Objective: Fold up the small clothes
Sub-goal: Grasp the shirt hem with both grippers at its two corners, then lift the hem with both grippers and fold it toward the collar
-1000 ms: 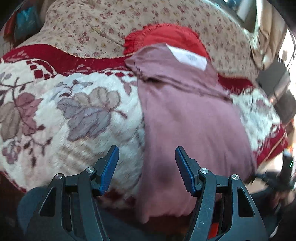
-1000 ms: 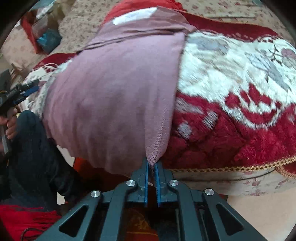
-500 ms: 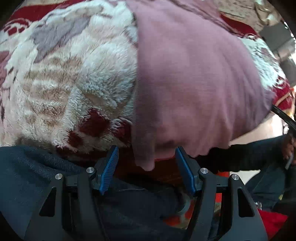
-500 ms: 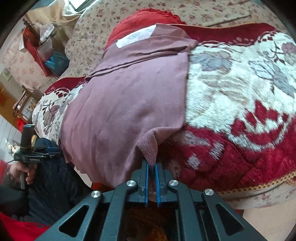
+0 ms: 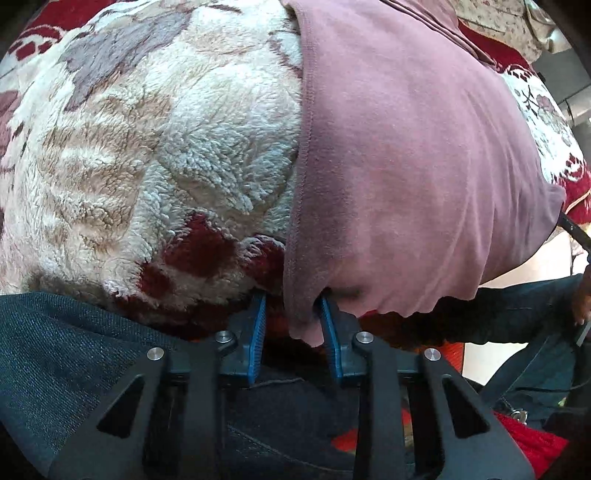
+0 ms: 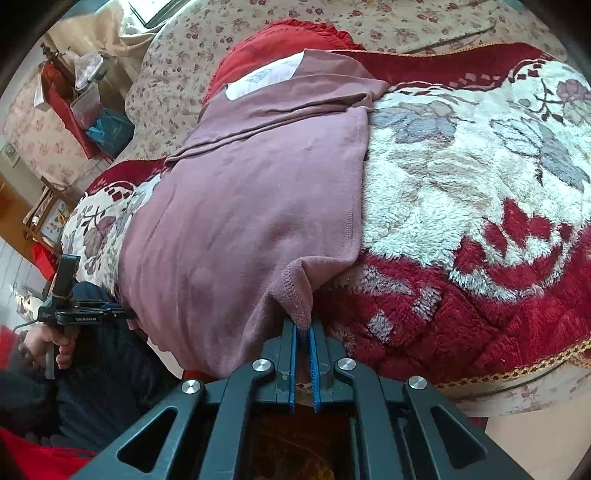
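**Both hem corners taken up for the fold**

Plush red-and-cream blanket (image 5: pixel 155 155) covers the seat and serves as the folding surface; a floral cushion (image 6: pixel 369 18) sits behind it. The mauve shirt (image 6: pixel 240 221) lies flat on the blanket, neck end far from the person, hem hanging over the near edge, presumably so the corners can be reached from below.

Left: the left gripper (image 5: pixel 291 317) points steeply down at the hem's left corner. Its jaws have just been closing, and the corner hangs between them; the right pad touches the cloth, while a gap remains at the left pad, so the grip looks unfinished.

Right: the right gripper (image 6: pixel 303 328) has its fingers together, clamped on the stitched right corner, which is puckered up off the blanket.

Judgement: holding matching corners lets the hem be lifted evenly and carried toward the neck. A red cloth (image 6: pixel 258 48) lies under the collar end.
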